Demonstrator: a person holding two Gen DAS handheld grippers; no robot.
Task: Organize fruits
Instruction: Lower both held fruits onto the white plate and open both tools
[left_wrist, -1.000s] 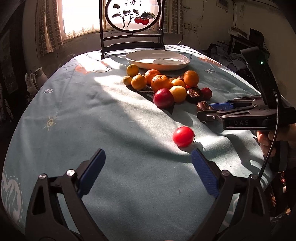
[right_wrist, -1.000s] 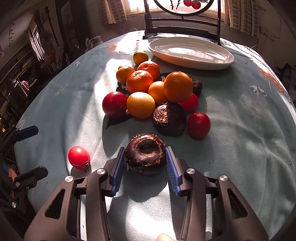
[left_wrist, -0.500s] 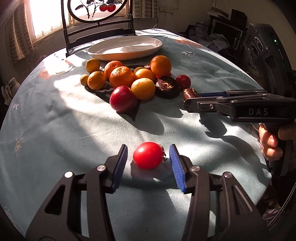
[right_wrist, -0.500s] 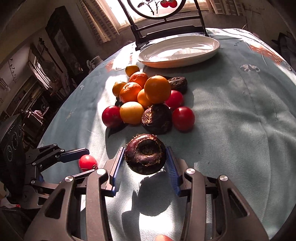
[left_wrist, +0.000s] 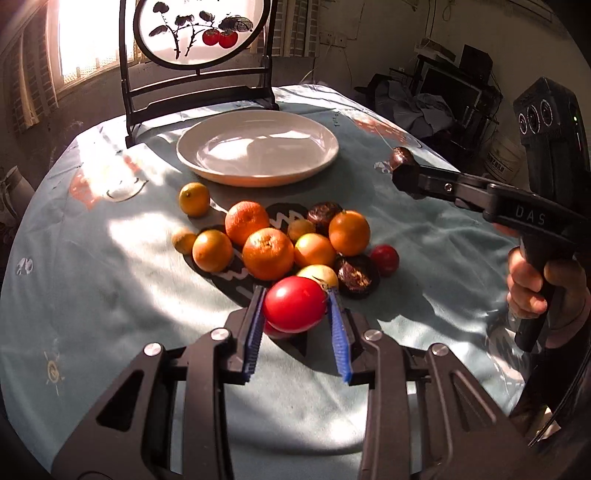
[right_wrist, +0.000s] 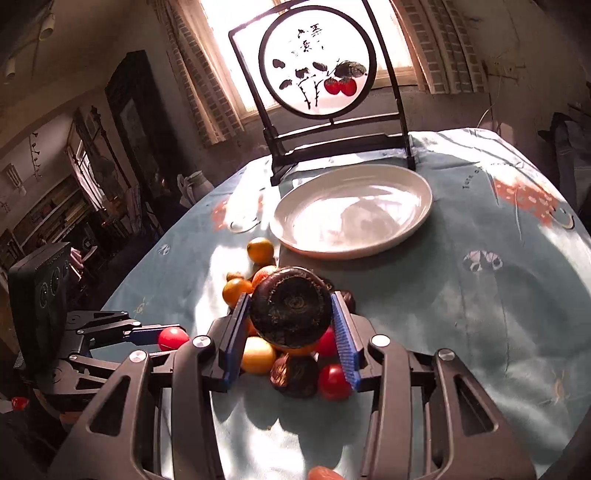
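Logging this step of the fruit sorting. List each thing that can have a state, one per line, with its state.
Left tongs: closing on the red tomato, which sits between the pads, raised off the cloth.
Right tongs: shut on the dark round fruit, held above the pile.
White plate: nothing in it.
Fruit pile: loose on the tablecloth, not yet sorted.

The left tool (left_wrist: 295, 325), wide open over bare cloth a second ago, is closing its blue pads on the red tomato (left_wrist: 294, 303), now raised off the table (left_wrist: 92, 295). The right tool (right_wrist: 291, 332) has carried its dark purple fruit (right_wrist: 290, 308) up from the cloth, above the fruit pile and toward the white plate (right_wrist: 351, 251).
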